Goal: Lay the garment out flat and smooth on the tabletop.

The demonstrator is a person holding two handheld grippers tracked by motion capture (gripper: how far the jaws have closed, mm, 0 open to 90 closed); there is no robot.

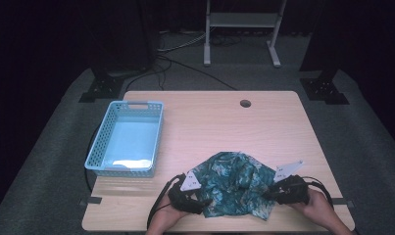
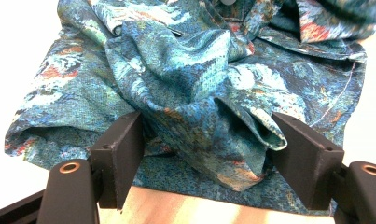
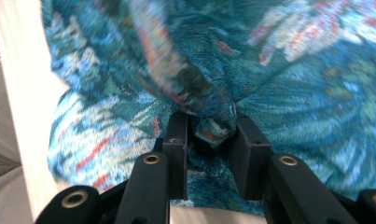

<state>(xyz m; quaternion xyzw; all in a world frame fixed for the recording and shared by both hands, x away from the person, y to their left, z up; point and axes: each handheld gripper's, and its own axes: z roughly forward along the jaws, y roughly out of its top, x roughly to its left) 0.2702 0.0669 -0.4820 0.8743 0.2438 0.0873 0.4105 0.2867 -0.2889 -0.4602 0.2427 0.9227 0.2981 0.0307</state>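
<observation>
Two hand-held grippers at one crumpled shirt; one basket.

shirt | teal floral print (perhaps collared) | crumpled heap | table's near edge

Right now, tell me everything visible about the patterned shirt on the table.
The shirt is a crumpled woven garment in teal and blue, with a leafy print flecked red and white. It lies heaped near the front edge of the wooden table, right of the blue basket. The left claw straddles a raised fold with jaws wide; the right claw pinches a bunched fold.
</observation>
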